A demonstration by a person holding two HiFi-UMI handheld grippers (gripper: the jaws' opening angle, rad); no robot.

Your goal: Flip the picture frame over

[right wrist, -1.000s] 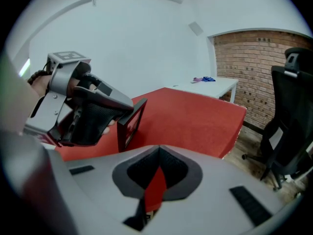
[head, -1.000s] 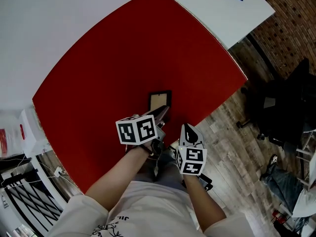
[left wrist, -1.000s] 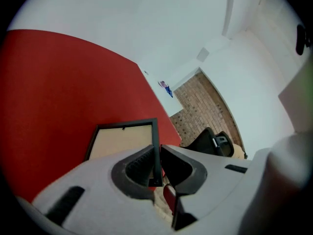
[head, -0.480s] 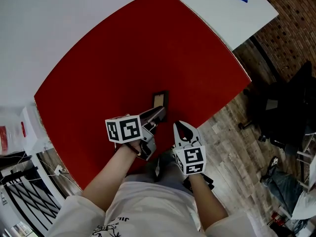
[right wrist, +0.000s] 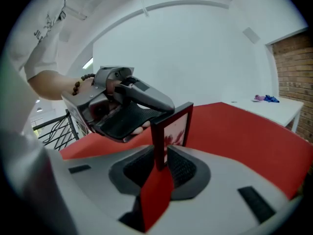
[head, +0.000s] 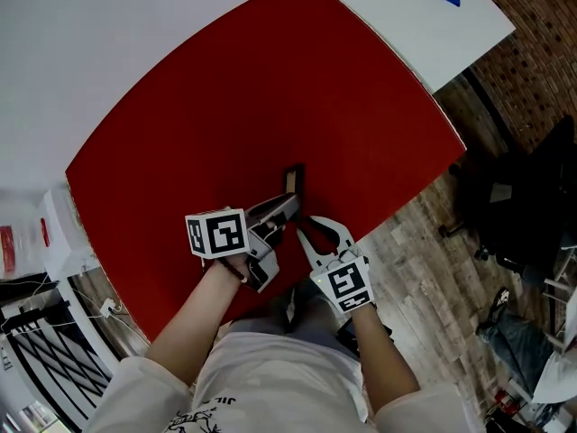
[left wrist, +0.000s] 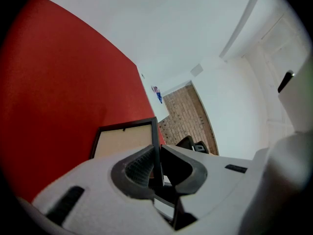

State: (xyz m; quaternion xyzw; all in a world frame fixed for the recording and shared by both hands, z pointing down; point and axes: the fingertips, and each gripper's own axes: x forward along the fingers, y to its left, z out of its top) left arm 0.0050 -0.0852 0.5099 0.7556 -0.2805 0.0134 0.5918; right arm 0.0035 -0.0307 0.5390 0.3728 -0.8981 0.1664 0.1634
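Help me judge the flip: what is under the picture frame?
The red mat shows beneath the picture frame, held on edge by the left gripper. The jaws of the right gripper cover its bottom edge, so contact is unseen.

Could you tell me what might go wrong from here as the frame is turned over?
The picture frame is upright, pinched only along one thin side by the left gripper; it could pivot or slip out.
The right gripper straddles another edge with open jaws, so a mistimed release might drop the frame onto the red tabletop.
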